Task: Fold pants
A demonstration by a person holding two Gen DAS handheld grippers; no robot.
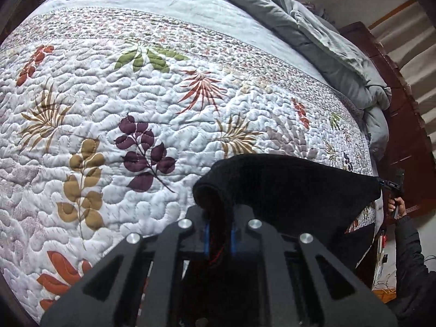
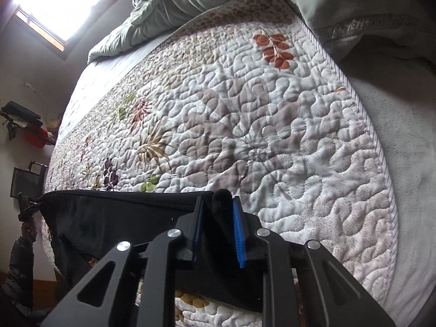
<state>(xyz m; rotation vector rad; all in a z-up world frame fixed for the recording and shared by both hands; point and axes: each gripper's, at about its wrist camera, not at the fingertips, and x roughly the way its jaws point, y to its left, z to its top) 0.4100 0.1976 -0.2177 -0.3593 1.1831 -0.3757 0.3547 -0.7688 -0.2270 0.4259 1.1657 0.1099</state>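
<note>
The black pants (image 1: 294, 188) hang stretched between my two grippers above the quilted bed. My left gripper (image 1: 219, 231) is shut on one end of the top edge, with black cloth bunched between its blue pads. My right gripper (image 2: 218, 223) is shut on the other end of the pants (image 2: 117, 218), cloth pinched between its blue pads. In the left wrist view the right gripper (image 1: 392, 185) and its hand show at the far end of the cloth. In the right wrist view the left gripper (image 2: 27, 207) shows at the far left end.
A white quilt with leaf prints (image 1: 136, 109) covers the bed (image 2: 245, 122). A rumpled grey-green duvet (image 1: 327, 41) lies along the far side (image 2: 163, 8). A dark wooden headboard (image 1: 403, 125) stands at the right. A window (image 2: 62, 2) and cluttered wall shelves (image 2: 24, 125) are to the left.
</note>
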